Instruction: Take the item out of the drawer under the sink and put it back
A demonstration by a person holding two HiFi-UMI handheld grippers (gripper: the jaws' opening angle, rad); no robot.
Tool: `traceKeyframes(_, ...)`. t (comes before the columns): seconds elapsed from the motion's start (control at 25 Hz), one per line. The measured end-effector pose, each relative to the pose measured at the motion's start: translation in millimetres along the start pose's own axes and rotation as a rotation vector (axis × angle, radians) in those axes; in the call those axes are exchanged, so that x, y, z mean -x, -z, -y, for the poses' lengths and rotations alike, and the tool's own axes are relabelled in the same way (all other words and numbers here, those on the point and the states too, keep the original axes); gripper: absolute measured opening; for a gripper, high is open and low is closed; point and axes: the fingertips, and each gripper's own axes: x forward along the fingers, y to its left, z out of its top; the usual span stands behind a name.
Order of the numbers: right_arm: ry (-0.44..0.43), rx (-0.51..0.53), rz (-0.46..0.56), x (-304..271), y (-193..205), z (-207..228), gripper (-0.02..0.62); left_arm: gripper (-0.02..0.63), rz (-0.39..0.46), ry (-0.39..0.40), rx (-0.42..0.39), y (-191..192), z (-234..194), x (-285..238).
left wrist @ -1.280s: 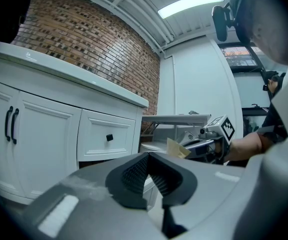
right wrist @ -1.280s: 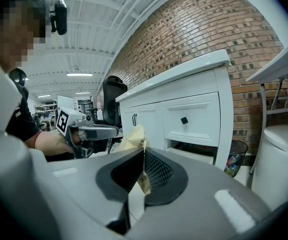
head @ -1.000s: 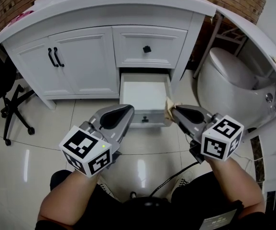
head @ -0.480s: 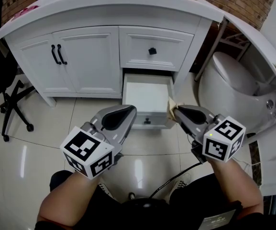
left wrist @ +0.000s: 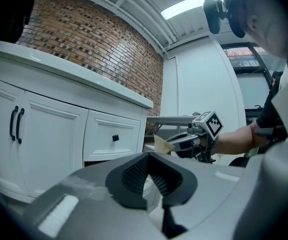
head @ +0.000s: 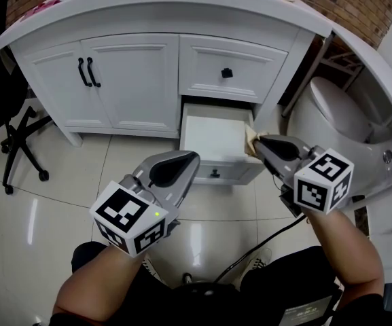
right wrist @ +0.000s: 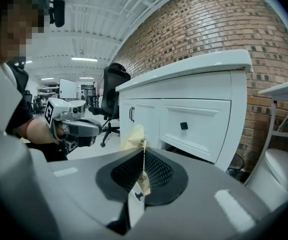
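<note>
The bottom drawer of the white sink cabinet stands pulled out, its white inside bare. A thin tan paper packet hangs over the drawer's right edge, and my right gripper is shut on it. In the right gripper view the packet sticks up from between the pads of my right gripper. My left gripper hovers shut and empty just in front of the drawer's left front corner. The left gripper view shows my left gripper with nothing in it and the packet beyond.
Above the open drawer is a shut drawer with a black knob, and double doors are to its left. A white toilet stands at the right. A black office chair is at the left on the glossy tiled floor.
My right gripper has carried the packet a little forward along the drawer's right edge. The left gripper has kept its place in front of the drawer.
</note>
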Motion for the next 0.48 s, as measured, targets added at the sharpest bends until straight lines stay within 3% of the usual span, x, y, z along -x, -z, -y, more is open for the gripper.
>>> traceKeyframes(0.48,0.096,0.224,-0.224,-91.1,24.7,84.7,0.011,0.006,-0.012,0.021,0.006,7.2,-0.5,-7.3)
